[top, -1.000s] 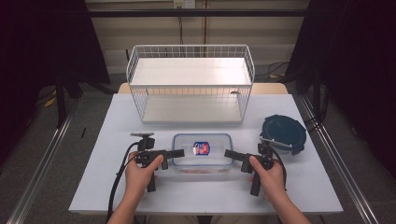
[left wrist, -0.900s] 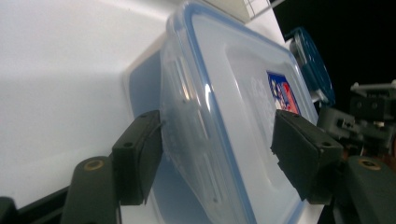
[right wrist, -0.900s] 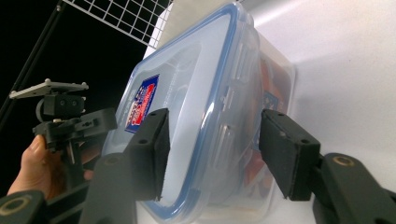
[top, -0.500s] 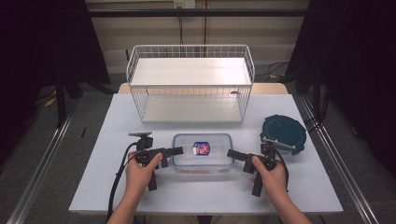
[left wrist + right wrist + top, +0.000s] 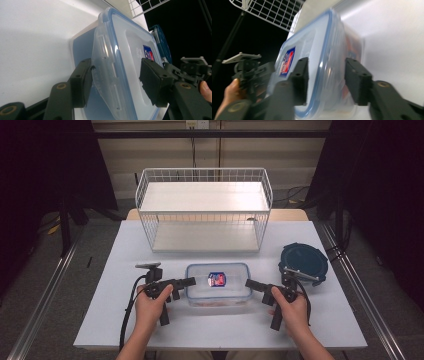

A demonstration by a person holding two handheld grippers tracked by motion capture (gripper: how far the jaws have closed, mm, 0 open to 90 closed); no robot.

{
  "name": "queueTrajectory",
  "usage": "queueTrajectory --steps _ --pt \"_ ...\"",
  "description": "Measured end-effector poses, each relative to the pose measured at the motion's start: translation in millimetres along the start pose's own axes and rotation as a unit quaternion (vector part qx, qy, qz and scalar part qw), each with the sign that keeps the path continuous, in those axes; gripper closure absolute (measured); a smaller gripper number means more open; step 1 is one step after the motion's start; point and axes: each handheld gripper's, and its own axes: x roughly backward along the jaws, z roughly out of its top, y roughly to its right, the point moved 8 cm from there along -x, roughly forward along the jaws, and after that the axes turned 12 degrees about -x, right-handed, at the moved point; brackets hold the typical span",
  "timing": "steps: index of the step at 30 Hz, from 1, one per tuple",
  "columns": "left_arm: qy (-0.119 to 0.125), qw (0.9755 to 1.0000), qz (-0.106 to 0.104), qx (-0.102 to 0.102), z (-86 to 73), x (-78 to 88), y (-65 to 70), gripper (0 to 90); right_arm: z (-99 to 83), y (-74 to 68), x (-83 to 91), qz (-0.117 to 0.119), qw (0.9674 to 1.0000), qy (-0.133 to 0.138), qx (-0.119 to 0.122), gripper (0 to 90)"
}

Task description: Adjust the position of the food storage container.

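A: Where's the box?

B: Clear lidded container (image 5: 218, 283) sits on the white counter (image 5: 115, 265), near the front edge, centred. Blue-rimmed lid on, small red-and-blue label on top. Wire basket (image 5: 205, 210) stands behind it, well apart. Dark round lidded container (image 5: 303, 262) off to its right.

A: Left side?

B: Left gripper (image 5: 186, 281) comes in at the container's left end. In the left gripper view its jaws straddle the lid edge and the latch flap. One pad (image 5: 84, 82) touches the flap, the other (image 5: 150, 80) lies on the lid top. Jaws have just been closing with the lid rim between them. Reads as clamped on that end.

A: Right?

B: Right gripper (image 5: 250, 284) at the opposite end, mirror pose. In the right gripper view one jaw sits over the lid, the other against the container wall below the rim. Pads look in contact, so gripping that end. Its jaws closed in, then eased slightly wider.

A: Lifted?

B: Can't tell. From above the base looks down on the counter.
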Motion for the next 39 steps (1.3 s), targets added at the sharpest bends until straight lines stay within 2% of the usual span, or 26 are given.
queueTrajectory --steps 1,4,6,7,8,9,12,13,14,15,17,18,19,20,21,23,25,28,29,31,33,34,35,36,39 --pt "-0.003 1.0 0.002 -0.002 -0.4 0.1 0.0 43.9 -3.5 1.7 -3.0 0.012 0.9996 -0.008 -0.023 49.7" --pt "-0.005 1.0 0.005 -0.003 -0.7 0.6 -0.2 43.8 -3.7 1.0 -3.3 0.01 0.9995 -0.008 -0.028 51.1" --pt "-0.002 1.0 0.005 0.001 -0.4 0.4 0.0 43.9 0.0 0.8 0.2 0.008 0.9996 0.003 -0.028 59.3" --pt "-0.004 0.9999 0.009 0.003 -0.5 0.8 -0.2 44.1 3.3 0.9 4.8 0.021 0.9987 0.016 -0.044 72.3" --pt "-0.002 1.0 0.008 0.005 -0.4 0.4 0.0 44.1 3.3 0.9 4.8 0.021 0.9987 0.016 -0.044 72.3" --pt "-0.003 0.9999 0.009 0.005 -0.5 0.5 0.1 44.4 4.9 1.6 6.3 0.027 0.998 0.014 -0.055 71.8" --pt "-0.003 0.9999 0.009 0.01 -0.3 1.0 -0.5 44.8 5.1 1.9 5.3 0.025 0.9979 0.012 -0.058 70.5" --pt "0.001 0.9999 0.005 0.011 0.1 0.7 -0.3 45.0 4.9 3.0 4.1 0.026 0.9976 0.009 -0.063 64.9" --pt "0.001 0.9999 0.005 0.011 0.1 0.7 -0.3 45.0 4.9 3.0 4.1 0.026 0.9976 0.009 -0.063 64.9" --pt "0.001 1.0 0.002 0.008 -0.4 0.8 -0.6 45.0 4.5 4.7 2.2 0.026 0.9974 0.012 -0.066 60.4" --pt "0.004 1.0 0.001 0.008 -0.2 0.4 -0.6 44.8 -0.9 5.9 -3.0 0.029 0.9963 -0.008 -0.08 51.1" --pt "0.002 1.0 0.005 0.008 -0.5 0.4 -0.7 44.7 -1.0 6.8 -5.4 0.031 0.9967 0.002 -0.075 50.4" --pt "0.001 1.0 0.004 0.006 -0.9 0.6 -0.5 44.5 0.6 5.1 -4.5 0.028 0.9968 0.005 -0.075 55.3" --pt "0.001 1.0 0.004 0.006 -0.9 0.6 -0.5 44.5 0.6 5.1 -4.5 0.028 0.9968 0.005 -0.075 55.3" --pt "0.005 0.9999 0.007 0.008 -0.7 0.7 -0.1 44.7 1.5 5.5 -3.6 0.03 0.9957 0.004 -0.087 56.3" --pt "0.005 0.9999 0.009 0.01 -1.0 0.7 0.1 44.7 1.3 7.3 -3.3 0.033 0.9952 0.006 -0.092 57.0" --pt "0.012 0.9995 0.009 0.028 -1.0 3.3 0.4 46.5 0.6 6.8 -1.9 0.04 0.9922 0.008 -0.118 58.8" --pt "0.022 0.9991 0.005 0.035 1.2 8.9 3.0 51.6 1.4 4.7 0.5 0.039 0.9931 0.015 -0.11 62.2" --pt "0.029 0.9991 0.004 0.031 2.8 10.4 4.3 52.2 2.9 2.6 0.9 0.051 0.992 0.024 -0.113 64.0" --pt "0.032 0.9991 0.006 0.029 4.3 12.4 6.2 52.8 3.3 0.8 2.1 0.047 0.9927 0.022 -0.109 64.6" --pt "0.042 0.9987 0.002 0.028 5.8 13.5 7.8 52.9 4.1 -0.9 2.2 0.055 0.992 0.028 -0.11 64.9" --pt "0.044 0.9987 0.006 0.026 6.6 14.3 8.5 52.9 4.6 -2.2 2.4 0.06 0.9915 0.031 -0.111 64.9" --pt "0.054 0.9982 0.003 0.024 9.3 16.8 11.7 52.9 4.5 -3.7 3.2 0.06 0.9914 0.028 -0.113 65.0" --pt "0.056 0.9983 0.001 0.018 10.7 19.0 13.6 53.0 5.8 -7.2 3.8 0.074 0.9907 0.037 -0.108 65.2" --pt "0.067 0.9977 0.004 0.009 15.5 23.7 19.0 52.9 6.2 -13.9 6.3 0.077 0.9908 0.036 -0.105 65.2"
